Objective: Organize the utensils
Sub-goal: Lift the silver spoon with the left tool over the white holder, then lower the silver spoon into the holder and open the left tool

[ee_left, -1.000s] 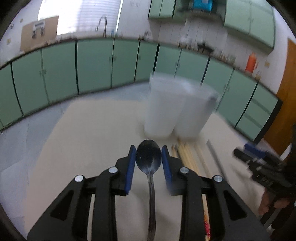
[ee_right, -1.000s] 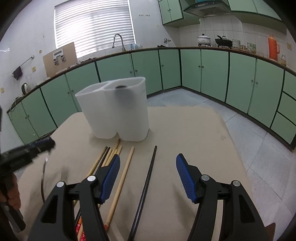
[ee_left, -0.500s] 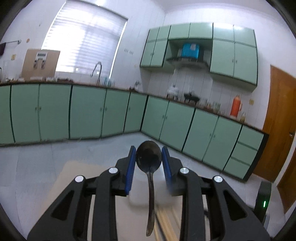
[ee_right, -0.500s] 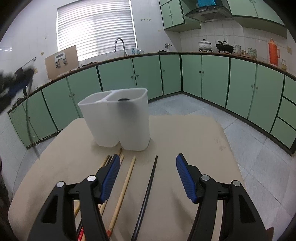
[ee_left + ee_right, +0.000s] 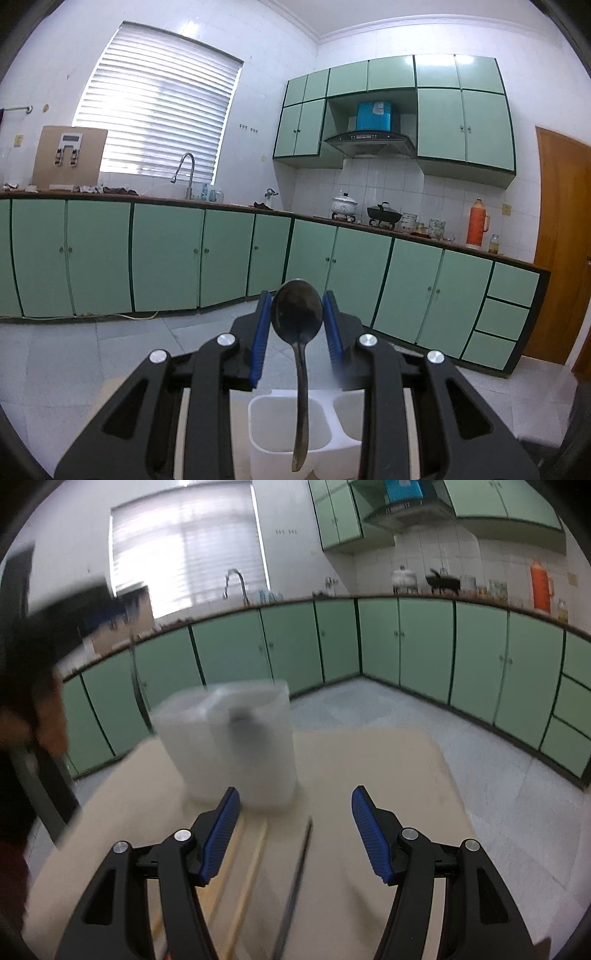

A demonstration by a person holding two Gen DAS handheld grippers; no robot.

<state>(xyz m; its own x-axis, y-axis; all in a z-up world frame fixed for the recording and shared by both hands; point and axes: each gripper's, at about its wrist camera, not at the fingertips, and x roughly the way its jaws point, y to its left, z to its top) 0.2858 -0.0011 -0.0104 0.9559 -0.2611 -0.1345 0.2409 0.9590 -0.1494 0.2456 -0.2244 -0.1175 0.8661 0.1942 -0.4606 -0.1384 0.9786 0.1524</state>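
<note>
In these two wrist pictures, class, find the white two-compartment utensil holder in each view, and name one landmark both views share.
Left wrist view: the white utensil holder sits at the bottom centre, below the held spoon.
Right wrist view: the holder, blurred, stands left of centre on the table, beyond the chopsticks.
Shared landmark: the orange thermos on the counter at right.
</note>
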